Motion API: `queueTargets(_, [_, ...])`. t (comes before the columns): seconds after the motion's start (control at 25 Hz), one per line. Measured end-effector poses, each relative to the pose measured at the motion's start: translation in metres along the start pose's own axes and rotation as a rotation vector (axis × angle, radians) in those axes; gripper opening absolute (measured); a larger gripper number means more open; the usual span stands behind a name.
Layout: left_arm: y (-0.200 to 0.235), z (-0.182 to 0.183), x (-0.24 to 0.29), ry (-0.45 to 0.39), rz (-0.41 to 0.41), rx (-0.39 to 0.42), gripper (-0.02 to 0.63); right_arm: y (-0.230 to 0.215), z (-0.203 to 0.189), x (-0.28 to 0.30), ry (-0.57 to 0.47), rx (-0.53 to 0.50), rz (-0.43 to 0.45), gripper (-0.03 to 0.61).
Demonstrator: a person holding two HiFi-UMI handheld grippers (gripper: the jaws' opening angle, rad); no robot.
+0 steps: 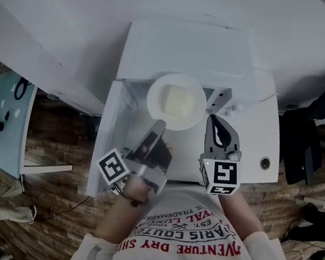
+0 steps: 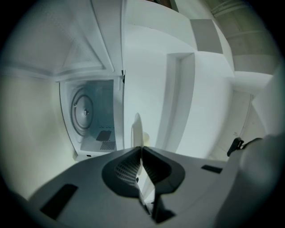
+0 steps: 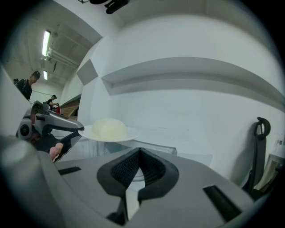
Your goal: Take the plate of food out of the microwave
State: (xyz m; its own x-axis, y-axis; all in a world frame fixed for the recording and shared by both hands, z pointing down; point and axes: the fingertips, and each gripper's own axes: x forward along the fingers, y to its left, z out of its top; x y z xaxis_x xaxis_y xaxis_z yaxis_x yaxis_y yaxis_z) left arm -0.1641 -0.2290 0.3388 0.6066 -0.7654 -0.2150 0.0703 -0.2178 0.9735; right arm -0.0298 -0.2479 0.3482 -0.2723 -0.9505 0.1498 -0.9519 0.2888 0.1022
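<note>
A white plate (image 1: pixel 176 101) carrying a pale dome of food (image 1: pixel 178 100) hangs in front of the white microwave (image 1: pixel 189 51), outside its cavity. My left gripper (image 1: pixel 159 126) is shut on the plate's near rim. In the left gripper view the plate (image 2: pixel 136 130) shows edge-on between the jaws of that gripper (image 2: pixel 140 153), with the open cavity and its turntable (image 2: pixel 83 111) behind. My right gripper (image 1: pixel 213 121) is shut and empty, just right of the plate. The right gripper view shows the plate (image 3: pixel 109 132) and food (image 3: pixel 109 128) ahead to the left of the right gripper (image 3: pixel 140 153).
The microwave door (image 1: pixel 105 142) stands open to the left, beside my left arm. The microwave stands on a white desk (image 1: pixel 257 140) with a cable hole (image 1: pixel 264 163). A black chair (image 1: pixel 321 120) is at the right. White wall panels lie behind.
</note>
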Motion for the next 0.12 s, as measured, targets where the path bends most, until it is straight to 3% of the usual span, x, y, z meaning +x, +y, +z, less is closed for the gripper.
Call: queueTargets(0.12, [0.0003,0.0013,0.0022,0.0,-0.005,0.005,0.014,-0.0015,0.0001,0.0012,0.001,0.005,0.004,0.012])
